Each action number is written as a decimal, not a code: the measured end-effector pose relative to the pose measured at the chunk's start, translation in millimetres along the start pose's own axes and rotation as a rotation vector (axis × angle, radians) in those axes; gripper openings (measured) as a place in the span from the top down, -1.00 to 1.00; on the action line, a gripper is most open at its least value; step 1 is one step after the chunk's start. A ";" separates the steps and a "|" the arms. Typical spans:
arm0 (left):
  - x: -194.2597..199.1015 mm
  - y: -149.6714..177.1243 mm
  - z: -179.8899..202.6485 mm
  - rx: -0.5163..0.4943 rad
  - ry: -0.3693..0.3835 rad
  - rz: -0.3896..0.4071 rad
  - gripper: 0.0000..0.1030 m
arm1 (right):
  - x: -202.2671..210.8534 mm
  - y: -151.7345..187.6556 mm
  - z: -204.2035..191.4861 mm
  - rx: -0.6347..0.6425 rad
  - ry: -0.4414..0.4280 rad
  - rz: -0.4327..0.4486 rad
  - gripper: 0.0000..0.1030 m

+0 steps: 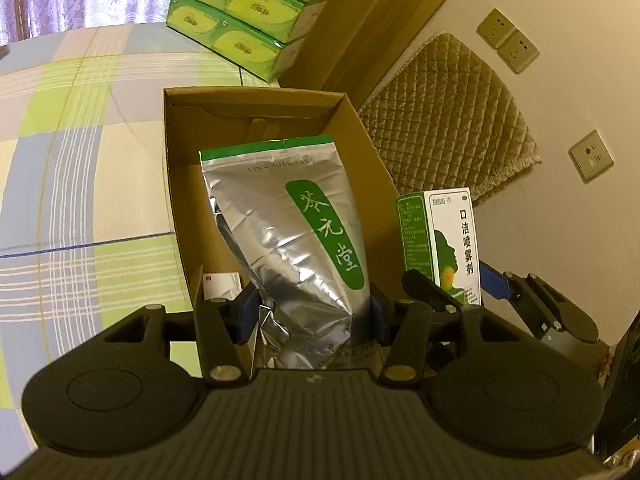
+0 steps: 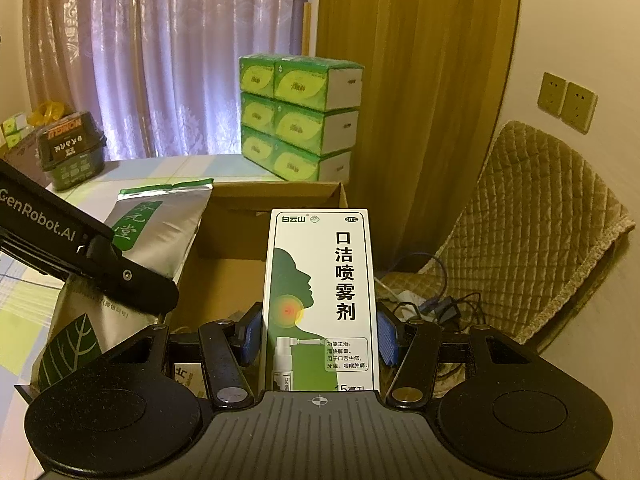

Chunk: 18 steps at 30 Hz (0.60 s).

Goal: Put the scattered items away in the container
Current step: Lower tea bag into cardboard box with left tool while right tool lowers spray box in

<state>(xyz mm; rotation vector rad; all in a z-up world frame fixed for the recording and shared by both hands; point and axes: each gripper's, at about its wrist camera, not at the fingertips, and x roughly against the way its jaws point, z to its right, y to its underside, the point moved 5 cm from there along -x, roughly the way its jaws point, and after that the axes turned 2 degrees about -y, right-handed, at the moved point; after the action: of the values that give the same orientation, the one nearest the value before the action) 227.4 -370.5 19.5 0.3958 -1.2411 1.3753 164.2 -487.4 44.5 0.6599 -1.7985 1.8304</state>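
A silver foil pouch [image 1: 288,236] with a green label is held upright over the open cardboard box [image 1: 176,184], my left gripper [image 1: 314,316] shut on its lower end. A small white packet [image 1: 220,282] lies inside the box at the near left. My right gripper [image 2: 318,334] is shut on a white and green spray carton [image 2: 322,300], upright just right of the box [image 2: 280,194]. The same carton [image 1: 440,240] shows beside the box's right wall in the left wrist view. The pouch [image 2: 160,220] and left gripper body appear left of the carton.
The box rests on a checked bedspread [image 1: 72,160]. Stacked green tissue packs [image 2: 300,116] stand behind it. A quilted cushion [image 2: 532,216] leans on the wall at right, with cables [image 2: 440,304] below and wall sockets [image 2: 568,104] above. A dark tub [image 2: 70,148] sits far left by the curtain.
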 end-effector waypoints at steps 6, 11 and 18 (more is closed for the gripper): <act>-8.9 -6.1 -6.1 0.011 -0.010 -0.001 0.06 | -12.2 -4.6 -1.6 0.011 -0.006 -0.010 -0.12; -15.4 -11.1 -9.6 0.019 -0.013 -0.001 0.05 | -20.1 -6.8 -2.6 0.019 -0.008 -0.016 -0.12; -20.7 -20.8 -16.4 0.048 -0.022 0.015 0.05 | -29.0 -11.4 0.8 0.019 0.000 -0.018 -0.12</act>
<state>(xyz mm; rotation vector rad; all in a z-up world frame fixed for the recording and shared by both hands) 257.7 -372.7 5.2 0.4371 -1.2333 1.4184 193.8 -488.3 34.6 0.6813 -1.7722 1.8376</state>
